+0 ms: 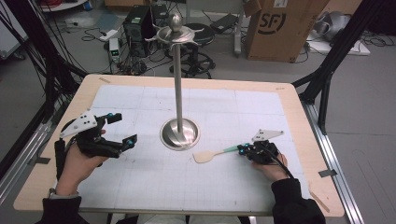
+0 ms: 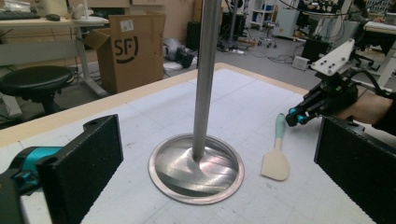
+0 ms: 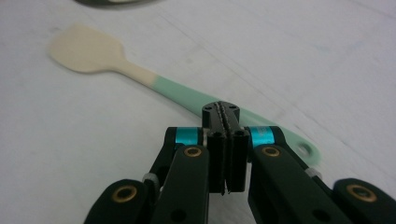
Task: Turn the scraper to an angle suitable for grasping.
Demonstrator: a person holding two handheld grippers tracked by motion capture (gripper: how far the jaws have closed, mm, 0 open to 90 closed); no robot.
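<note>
A spatula (image 1: pixel 205 156) with a cream blade and mint green handle lies flat on the white mat, just right of the metal stand's (image 1: pixel 177 84) round base. My right gripper (image 1: pixel 242 150) is down at the handle's end with its jaws pressed together. In the right gripper view the handle (image 3: pixel 177 93) passes under the shut tips (image 3: pixel 221 109), and I see nothing between the pads. My left gripper (image 1: pixel 122 128) hovers left of the stand, wide open and holding nothing. Its view looks past the stand's pole (image 2: pixel 205 70) to the spatula (image 2: pixel 275 161) and the right gripper (image 2: pixel 293 117).
The stand's pole rises tall mid-table with hooked arms at its top (image 1: pixel 176 32). A thin wooden strip (image 1: pixel 320 198) lies at the table's front right corner. Beyond the far edge are a cardboard box (image 1: pixel 280 28), a stool (image 1: pixel 198 35) and cables on the floor.
</note>
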